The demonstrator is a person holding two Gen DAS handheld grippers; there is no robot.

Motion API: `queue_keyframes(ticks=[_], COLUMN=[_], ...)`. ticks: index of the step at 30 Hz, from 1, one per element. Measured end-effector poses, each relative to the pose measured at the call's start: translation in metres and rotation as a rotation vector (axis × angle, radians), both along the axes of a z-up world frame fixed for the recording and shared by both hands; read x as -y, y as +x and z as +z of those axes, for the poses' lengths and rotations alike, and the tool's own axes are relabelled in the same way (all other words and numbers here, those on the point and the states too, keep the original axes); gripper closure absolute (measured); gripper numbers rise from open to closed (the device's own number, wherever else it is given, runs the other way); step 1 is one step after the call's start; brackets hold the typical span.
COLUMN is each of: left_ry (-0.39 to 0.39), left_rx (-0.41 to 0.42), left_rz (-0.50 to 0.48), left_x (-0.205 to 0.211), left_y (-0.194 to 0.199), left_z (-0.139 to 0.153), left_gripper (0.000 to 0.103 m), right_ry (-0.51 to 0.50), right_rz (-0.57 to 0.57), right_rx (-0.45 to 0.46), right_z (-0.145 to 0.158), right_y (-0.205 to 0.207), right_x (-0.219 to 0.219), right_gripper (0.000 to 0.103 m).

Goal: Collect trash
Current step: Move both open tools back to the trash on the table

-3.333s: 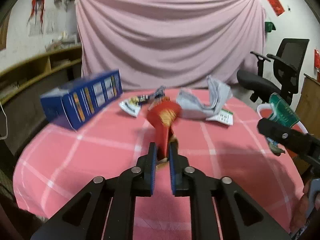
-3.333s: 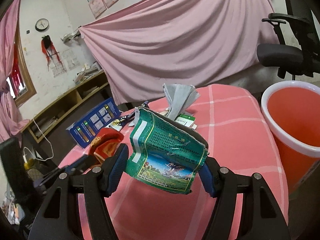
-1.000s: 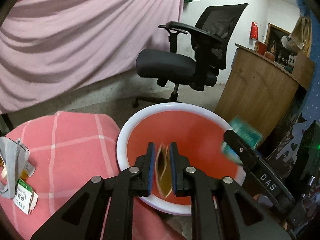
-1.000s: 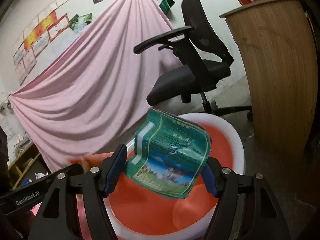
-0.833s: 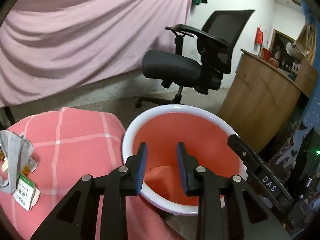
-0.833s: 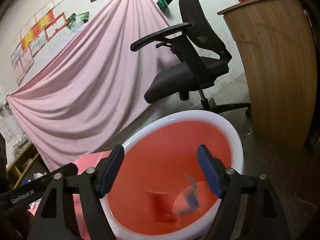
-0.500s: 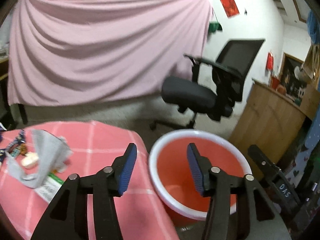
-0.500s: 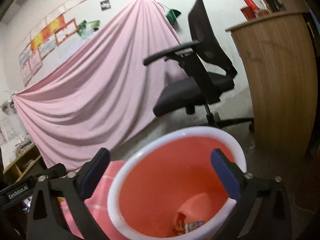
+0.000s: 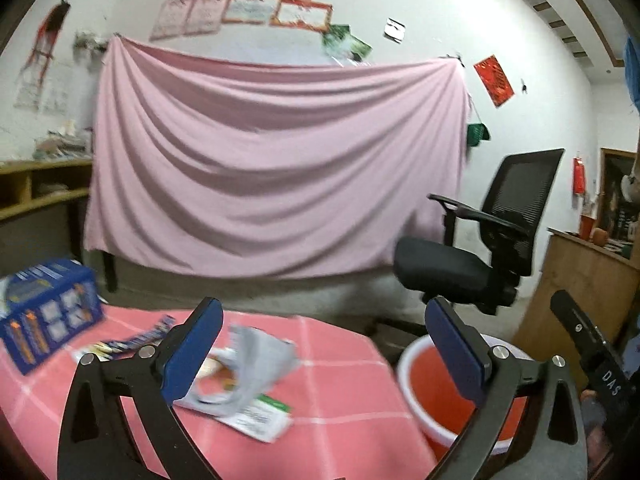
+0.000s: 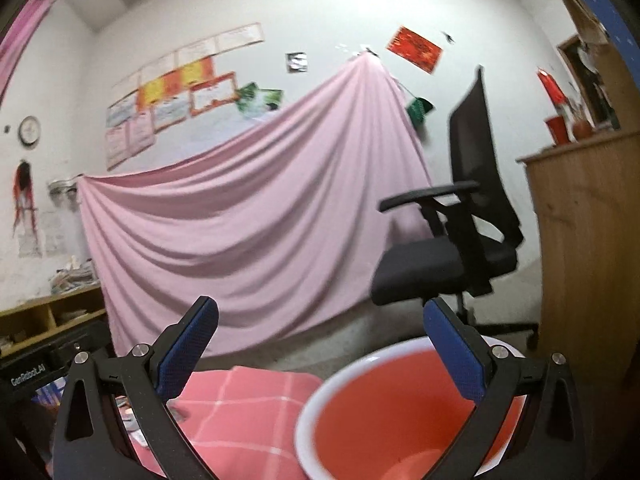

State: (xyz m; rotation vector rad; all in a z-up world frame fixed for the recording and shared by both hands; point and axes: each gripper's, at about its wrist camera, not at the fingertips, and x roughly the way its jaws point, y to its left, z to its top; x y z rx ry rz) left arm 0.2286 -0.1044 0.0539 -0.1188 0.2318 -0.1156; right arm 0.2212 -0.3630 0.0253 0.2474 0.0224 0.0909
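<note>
My left gripper (image 9: 324,340) is wide open and empty, raised over the right part of the pink checked table (image 9: 340,364). Below it lie a crumpled grey wrapper (image 9: 256,364), a white-and-green packet (image 9: 260,416) and a flat blue wrapper (image 9: 140,336). A blue carton (image 9: 44,312) stands at the table's left. The red bin with a white rim (image 9: 436,392) stands beside the table on the right. My right gripper (image 10: 320,344) is wide open and empty above the bin (image 10: 400,408). The bin's bottom is hidden in both views.
A black office chair (image 9: 480,256) stands behind the bin. A wooden counter (image 10: 588,248) is at the right. A pink sheet (image 9: 272,168) hangs on the back wall. Wooden shelves (image 9: 36,192) run along the left wall.
Both grippers opened over the bin and dropped the red and green wrappers into it. Both then rose and tilted up; the left one swung left toward the table.
</note>
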Motion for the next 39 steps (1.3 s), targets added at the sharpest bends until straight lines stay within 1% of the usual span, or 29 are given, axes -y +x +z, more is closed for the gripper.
queue_keyframes(ticks=[3,10,13,16,20,23,27,28,31,33,36,39], left_ry=[0.019,0.032,0.049,0.074,0.089,0.094,0.125,0.123,0.085,0.073,0.100,0.127], left_rx=[0.025,0.062,0.065,0.049,-0.005,-0.063,-0.151,-0.173,-0.221,-0.257,-0.308,-0.364], left_rz=[0.048,0.140,0.160,0.173,0.170,0.161,0.202,0.211,0.230,0.245,0.256,0.241], left_x=[-0.019,-0.062,-0.076,-0.090,-0.104,-0.113,-0.120,-0.124,-0.137,-0.146,-0.157,-0.168], left_y=[-0.010,-0.027,-0.035,-0.039,-0.038,-0.033,-0.020,-0.016,-0.009,-0.003,0.008,0.024], left_z=[-0.002,-0.010,-0.014,-0.020,-0.032,-0.044,-0.059,-0.062,-0.069,-0.072,-0.078,-0.085], left_gripper=[0.004,0.004,0.004,0.004,0.004,0.004,0.004,0.004,0.004,0.005,0.005,0.006], right_ry=[-0.027,-0.096,-0.126,-0.150,-0.187,-0.197,-0.222,-0.232,-0.278,-0.310,-0.368,-0.424], right_rz=[0.034,0.105,0.131,0.160,0.198,0.236,0.292,0.302,0.358,0.384,0.432,0.473], right_rx=[0.019,0.045,0.051,0.026,-0.033,-0.083,-0.181,-0.205,-0.327,-0.379,-0.436,-0.489], right_z=[0.003,0.005,0.004,0.000,-0.004,-0.008,-0.014,-0.017,-0.028,-0.034,-0.042,-0.050], right_y=[0.002,0.005,0.005,0.010,0.021,0.029,0.046,0.049,0.066,0.072,0.076,0.079], right_x=[-0.019,-0.062,-0.079,-0.095,-0.113,-0.120,-0.129,-0.132,-0.146,-0.155,-0.169,-0.184], right_gripper=[0.000,0.000,0.000,0.000,0.000,0.000,0.000,0.000,0.000,0.000,0.000,0.000])
